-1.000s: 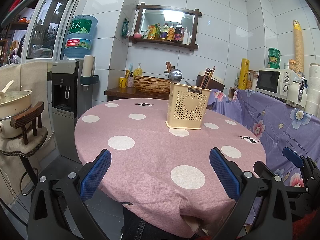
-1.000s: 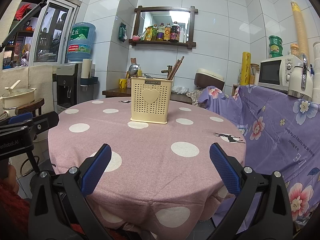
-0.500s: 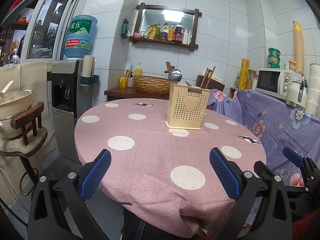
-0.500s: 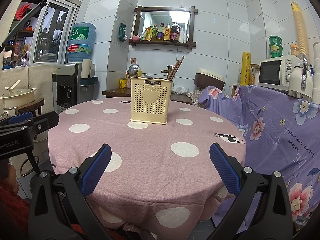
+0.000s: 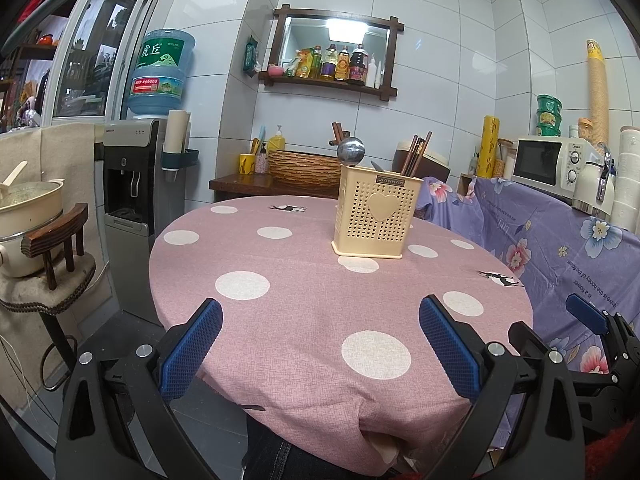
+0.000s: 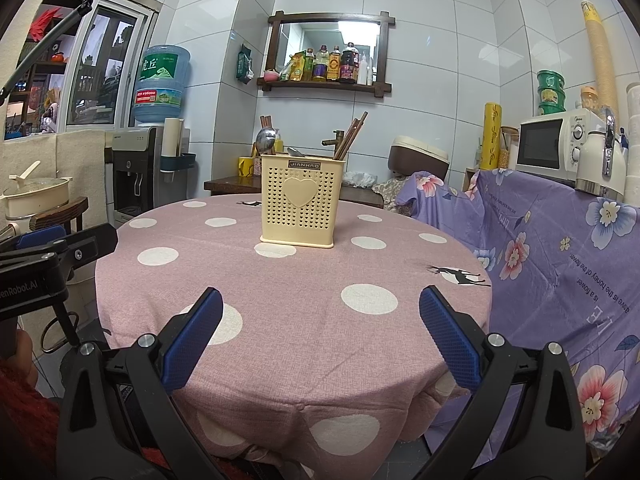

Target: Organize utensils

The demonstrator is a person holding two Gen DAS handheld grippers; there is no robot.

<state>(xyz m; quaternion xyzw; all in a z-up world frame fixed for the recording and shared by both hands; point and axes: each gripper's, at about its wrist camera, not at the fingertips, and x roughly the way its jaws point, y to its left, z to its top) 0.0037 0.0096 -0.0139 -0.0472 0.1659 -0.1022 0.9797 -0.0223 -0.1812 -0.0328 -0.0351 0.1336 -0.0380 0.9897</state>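
Stands upright on table point(image 5: 304, 320): utensil holder point(image 5: 376, 216), chopsticks point(image 5: 416, 152) leaning up-right. Well ahead of left claw point(image 5: 320, 344) and right claw point(image 6: 320, 336). Both gaping wide, gripping nothing.

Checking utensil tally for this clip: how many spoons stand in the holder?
1: a metal spoon at the left rear of the cream utensil holder, opposite the chopsticks. Others may be hidden inside.

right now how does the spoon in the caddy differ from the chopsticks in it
The spoon is shiny metal with a round bowl pointing up; the chopsticks are thin, dark brown sticks. From the right wrist view the spoon stands at the left end of the cream caddy, roughly upright, while the chopsticks sit at the right end and lean right. Both stick out above the caddy's rim, and neither is touched by a gripper.
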